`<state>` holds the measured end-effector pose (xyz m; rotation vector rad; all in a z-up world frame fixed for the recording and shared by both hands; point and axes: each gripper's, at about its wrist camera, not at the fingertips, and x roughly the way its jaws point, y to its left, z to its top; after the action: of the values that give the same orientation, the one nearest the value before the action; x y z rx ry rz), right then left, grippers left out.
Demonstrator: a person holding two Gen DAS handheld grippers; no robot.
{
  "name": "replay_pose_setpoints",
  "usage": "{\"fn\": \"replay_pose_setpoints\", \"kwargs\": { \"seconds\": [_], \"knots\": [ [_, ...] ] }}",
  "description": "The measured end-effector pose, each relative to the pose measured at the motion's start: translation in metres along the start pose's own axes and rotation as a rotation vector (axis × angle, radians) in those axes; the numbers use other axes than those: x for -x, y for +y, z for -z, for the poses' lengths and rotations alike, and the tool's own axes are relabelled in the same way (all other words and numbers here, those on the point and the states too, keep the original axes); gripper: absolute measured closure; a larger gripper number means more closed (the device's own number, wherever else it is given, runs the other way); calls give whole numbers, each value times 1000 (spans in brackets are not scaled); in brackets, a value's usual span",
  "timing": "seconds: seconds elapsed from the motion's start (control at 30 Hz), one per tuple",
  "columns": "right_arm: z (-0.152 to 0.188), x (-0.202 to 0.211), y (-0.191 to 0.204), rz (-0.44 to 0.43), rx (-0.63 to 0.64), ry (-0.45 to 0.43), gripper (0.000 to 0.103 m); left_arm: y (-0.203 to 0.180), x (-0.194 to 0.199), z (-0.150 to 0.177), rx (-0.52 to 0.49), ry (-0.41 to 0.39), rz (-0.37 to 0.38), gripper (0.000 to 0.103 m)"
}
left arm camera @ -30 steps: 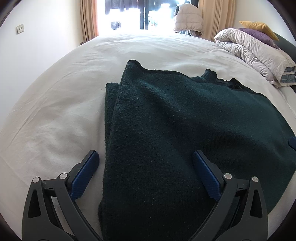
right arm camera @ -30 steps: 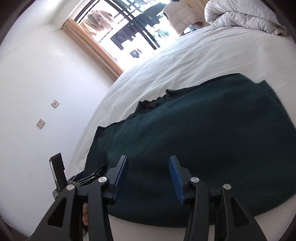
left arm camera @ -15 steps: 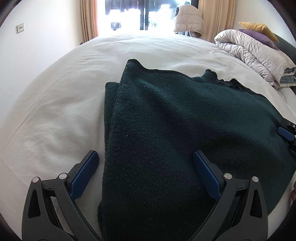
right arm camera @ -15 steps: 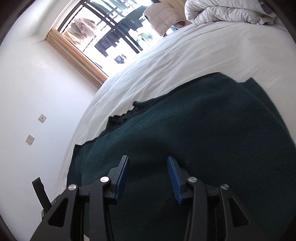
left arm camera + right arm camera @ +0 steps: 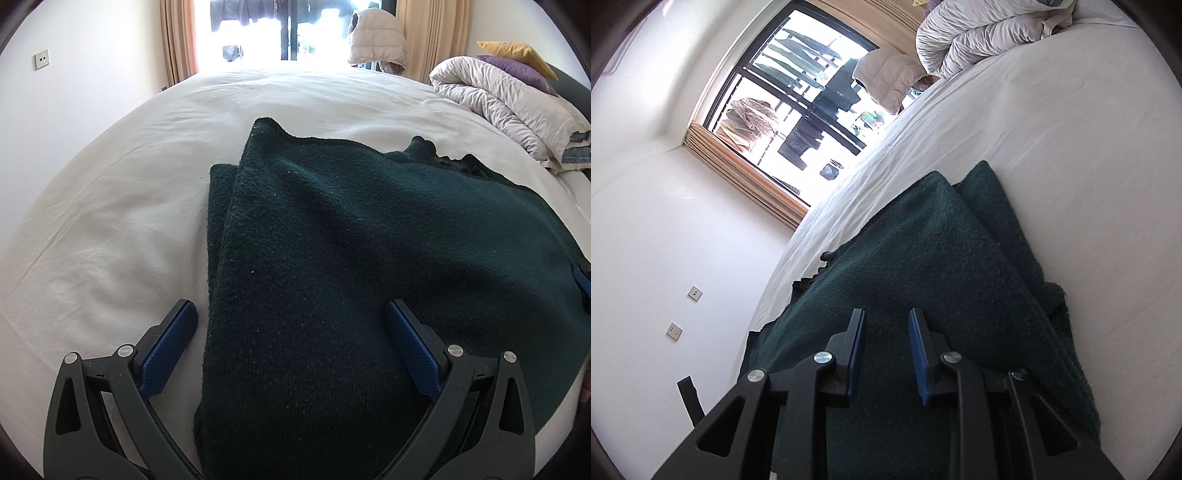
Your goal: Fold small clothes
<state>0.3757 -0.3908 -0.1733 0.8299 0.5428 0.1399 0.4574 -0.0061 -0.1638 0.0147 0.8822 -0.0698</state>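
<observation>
One dark green sweater (image 5: pixel 351 258) lies on the bed (image 5: pixel 122 206), directly ahead of two grippers. The left gripper (image 5: pixel 291 332) gapes wide over its near edge; the right gripper (image 5: pixel 886 343) stands narrowly parted above it, gripping nothing.

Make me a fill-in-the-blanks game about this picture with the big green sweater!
1. The sweater is dark ____.
2. It lies on a white ____.
3. The left gripper has its jaws wide ____.
4. On the rolled duvet sits a purple pillow under a ____ one.

Missing words: green; bed; open; yellow
</observation>
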Motion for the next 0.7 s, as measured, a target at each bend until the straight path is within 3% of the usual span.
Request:
{"fn": "replay_pose_setpoints", "kwargs": {
  "seconds": [0.37,0.5,0.63,0.7],
  "knots": [
    [-1,3,-1,-22,-12,-15,78,0,2,-3,9,6,-1,0],
    [-3,6,3,53,2,-3,78,8,13,-2,40,25,-26,0],
    [-4,30,8,204,25,-45,78,19,35,11,59,4,-65,0],
    [-4,47,11,263,46,-71,66,27,49,19,75,-10,-83,0]
  ]
}}
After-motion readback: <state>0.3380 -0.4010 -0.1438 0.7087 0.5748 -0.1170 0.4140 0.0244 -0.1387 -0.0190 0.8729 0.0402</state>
